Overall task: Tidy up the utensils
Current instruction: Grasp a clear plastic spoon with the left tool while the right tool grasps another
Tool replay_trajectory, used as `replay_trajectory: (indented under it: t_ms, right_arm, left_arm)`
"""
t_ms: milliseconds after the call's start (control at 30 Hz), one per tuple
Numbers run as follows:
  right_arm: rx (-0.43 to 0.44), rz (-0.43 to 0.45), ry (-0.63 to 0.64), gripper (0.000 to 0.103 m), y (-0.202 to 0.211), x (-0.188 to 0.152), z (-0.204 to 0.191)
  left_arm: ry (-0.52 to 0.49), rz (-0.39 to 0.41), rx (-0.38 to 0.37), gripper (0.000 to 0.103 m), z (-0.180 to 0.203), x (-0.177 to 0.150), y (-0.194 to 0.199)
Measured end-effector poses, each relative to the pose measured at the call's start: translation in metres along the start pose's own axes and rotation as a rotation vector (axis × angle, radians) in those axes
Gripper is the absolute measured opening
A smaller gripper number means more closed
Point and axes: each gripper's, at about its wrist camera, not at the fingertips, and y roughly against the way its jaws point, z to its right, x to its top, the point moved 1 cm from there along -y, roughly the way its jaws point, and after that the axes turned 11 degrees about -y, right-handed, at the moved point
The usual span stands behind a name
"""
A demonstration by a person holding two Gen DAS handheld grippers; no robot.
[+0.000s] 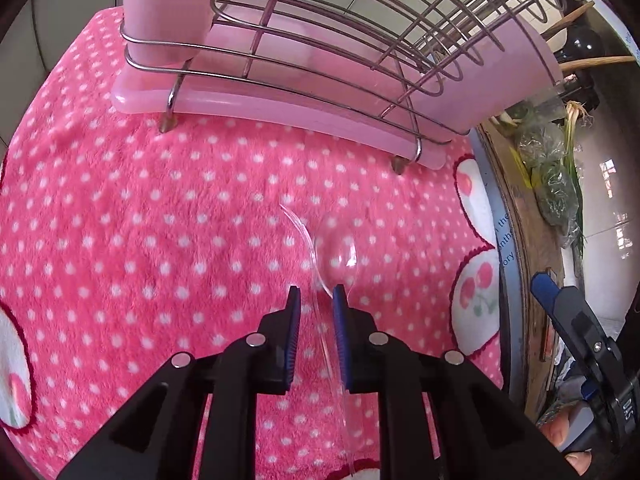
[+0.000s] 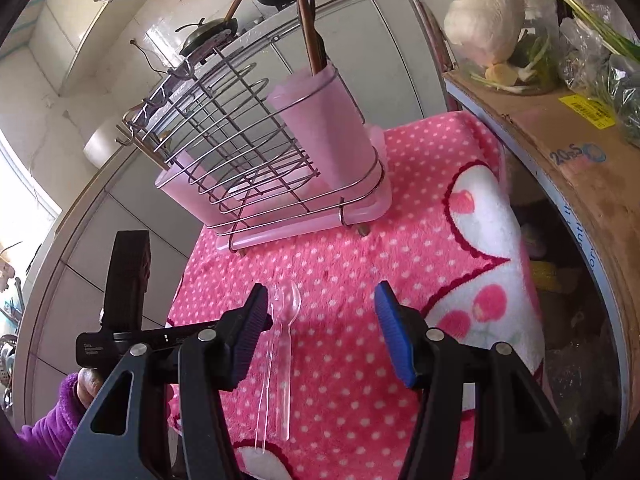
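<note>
Two clear plastic utensils lie together on the pink dotted cloth [image 1: 140,220]. One is a spoon [image 1: 337,254], bowl pointing toward the rack. The other, a thin clear piece [image 1: 298,226], lies on its edge beside it. My left gripper [image 1: 317,298] points down over them. Its jaws stand narrowly open with the spoon's handle running between the pads, and a gap shows on each side. In the right wrist view the spoon [image 2: 291,304] lies below my right gripper [image 2: 322,292], close to its left finger. That gripper is open and holds nothing.
A wire rack [image 2: 248,160] on a pink tray stands at the cloth's far end, holding a pink cup [image 2: 324,128] with wooden chopsticks [image 2: 308,32]. A cardboard box [image 2: 560,140] with a cabbage [image 2: 484,16] and greens borders the right side. A purple sleeve [image 2: 52,420] shows at left.
</note>
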Motion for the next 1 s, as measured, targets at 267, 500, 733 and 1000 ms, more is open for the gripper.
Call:
replay_trajectory:
  t_ms: [267,500,733,1000]
  right_arm:
    - [0.006,-0.004,-0.007,0.056,-0.002,-0.001,-0.001]
    - [0.026,-0.073,0.009,0.056,-0.025,-0.004,-0.013]
    - [0.029,-0.198,-0.006,0.056,-0.072,0.002,-0.025]
    - [-0.016,-0.284,0.007,0.056,-0.104,0.006,-0.024]
  left_arm:
    - [0.023,-0.019,0.035,0.003,0.004,0.006,-0.014]
    - [0.006,0.050,0.128,0.003,-0.026,0.002,0.030]
    - [0.029,-0.012,0.160,0.003,-0.061,0.003,0.029]
    - [0.010,-0.092,0.174,0.005,-0.070,0.022,0.011]
